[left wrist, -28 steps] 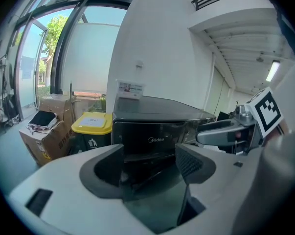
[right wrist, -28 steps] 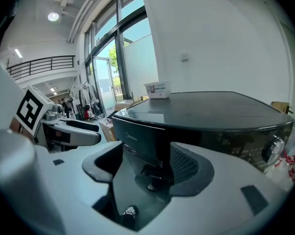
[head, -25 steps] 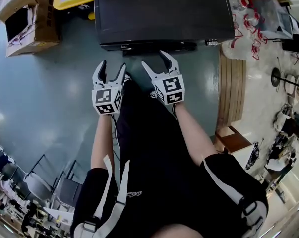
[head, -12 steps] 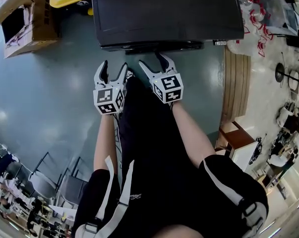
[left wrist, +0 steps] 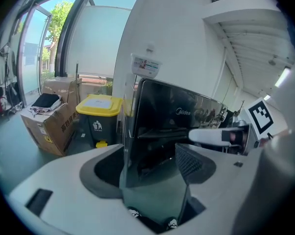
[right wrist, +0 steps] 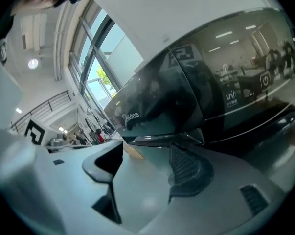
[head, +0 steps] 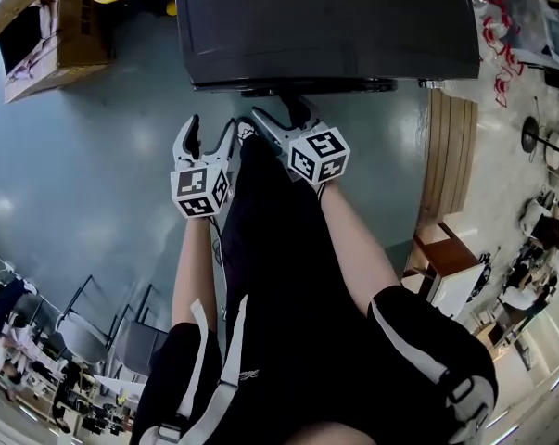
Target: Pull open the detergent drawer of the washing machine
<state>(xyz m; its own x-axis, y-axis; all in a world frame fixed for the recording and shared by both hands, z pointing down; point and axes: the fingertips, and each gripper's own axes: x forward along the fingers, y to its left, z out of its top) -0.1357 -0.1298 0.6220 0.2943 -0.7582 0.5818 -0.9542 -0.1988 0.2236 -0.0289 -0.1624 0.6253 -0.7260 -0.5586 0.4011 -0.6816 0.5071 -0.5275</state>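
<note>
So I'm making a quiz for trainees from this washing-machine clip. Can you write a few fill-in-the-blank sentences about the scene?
1. The washing machine is ___ in colour.
2. The bin standing beside it has a ___ lid.
3. The left hand-held gripper holds nothing, and its jaws are ___.
4. The hand-held gripper nearest the machine's front edge is the person's ___ one.

Missing words: black; yellow; open; right

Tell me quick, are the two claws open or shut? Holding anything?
Left gripper: open, holding nothing.
Right gripper: open, holding nothing, close to the washing machine.
</note>
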